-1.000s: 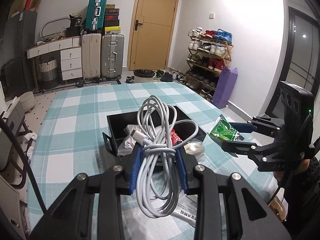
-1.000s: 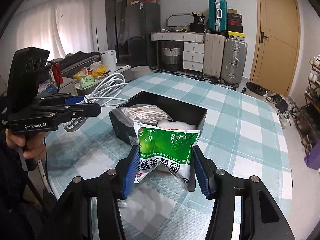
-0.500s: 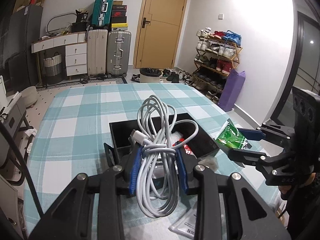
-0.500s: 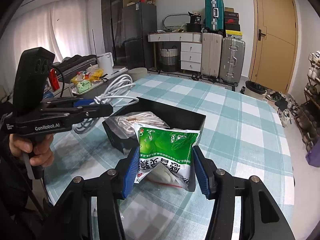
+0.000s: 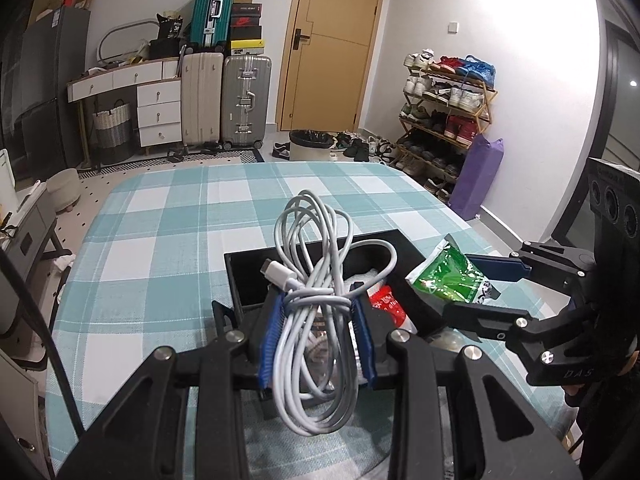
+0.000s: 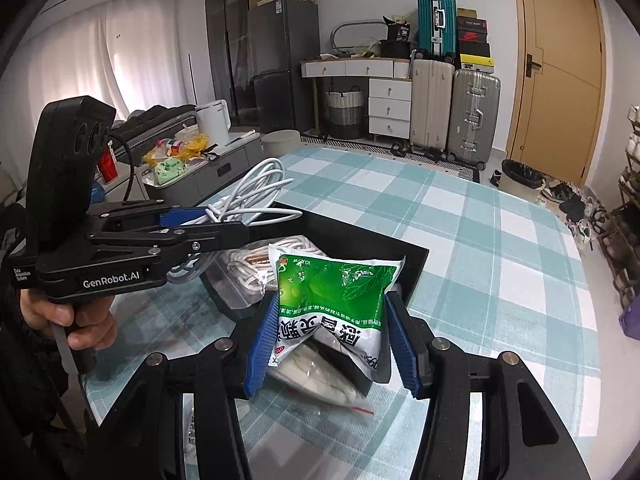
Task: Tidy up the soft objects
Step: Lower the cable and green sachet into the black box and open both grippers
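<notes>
Checked cloth covered the worktop [image 5: 168,248]. At frame centre, our left gripper [image 5: 318,334] clamped the cable [image 5: 316,312] and our right gripper [image 6: 332,338] pinched the green packet [image 6: 332,292], both above the black box [image 6: 404,276]; we judged lowering each well inside before releasing wisest.

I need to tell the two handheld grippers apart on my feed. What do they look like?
They look alike: black angular frames with silver screws and ribbed blue finger pads. The left gripper has white "GenRobot.AI" lettering on its side, a black upright block with three round lenses, and a black cable trailing from it. The right gripper carries a similar three-lens block. A dark sleeve shows behind each.
</notes>
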`<state>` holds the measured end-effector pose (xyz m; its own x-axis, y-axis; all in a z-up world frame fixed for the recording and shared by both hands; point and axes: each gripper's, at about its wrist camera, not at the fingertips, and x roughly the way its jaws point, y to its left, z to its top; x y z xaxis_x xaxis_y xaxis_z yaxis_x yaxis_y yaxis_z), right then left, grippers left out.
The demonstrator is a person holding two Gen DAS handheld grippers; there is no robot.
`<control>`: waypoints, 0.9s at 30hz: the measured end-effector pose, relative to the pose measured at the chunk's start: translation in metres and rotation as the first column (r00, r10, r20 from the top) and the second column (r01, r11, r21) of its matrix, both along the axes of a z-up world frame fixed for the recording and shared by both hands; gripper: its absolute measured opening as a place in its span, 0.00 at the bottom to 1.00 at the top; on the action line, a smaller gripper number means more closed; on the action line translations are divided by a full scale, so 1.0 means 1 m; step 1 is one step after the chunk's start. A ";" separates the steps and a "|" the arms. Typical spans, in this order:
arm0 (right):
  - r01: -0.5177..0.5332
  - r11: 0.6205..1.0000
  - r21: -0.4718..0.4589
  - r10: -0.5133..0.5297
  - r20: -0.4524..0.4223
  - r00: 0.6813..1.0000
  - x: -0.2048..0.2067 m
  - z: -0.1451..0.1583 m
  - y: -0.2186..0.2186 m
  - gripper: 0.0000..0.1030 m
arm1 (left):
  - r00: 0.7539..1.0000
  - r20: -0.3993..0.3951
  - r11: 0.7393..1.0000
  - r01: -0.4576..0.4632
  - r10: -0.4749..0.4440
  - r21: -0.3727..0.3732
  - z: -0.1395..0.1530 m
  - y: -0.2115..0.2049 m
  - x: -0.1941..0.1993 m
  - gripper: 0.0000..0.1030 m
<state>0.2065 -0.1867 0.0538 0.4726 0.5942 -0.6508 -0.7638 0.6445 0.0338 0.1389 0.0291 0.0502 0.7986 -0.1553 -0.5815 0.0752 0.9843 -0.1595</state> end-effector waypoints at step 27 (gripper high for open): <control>-0.029 0.993 -0.118 0.025 -0.043 0.999 0.041 -0.034 0.034 0.51 | 0.998 -0.054 0.993 0.033 -0.027 0.109 -0.028 -0.017 0.033 0.31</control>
<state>0.2472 -0.1527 0.0200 0.4286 0.5240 -0.7360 -0.7806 0.6250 -0.0095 0.1723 0.0124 0.0226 0.7628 -0.1117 -0.6369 0.0997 0.9935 -0.0548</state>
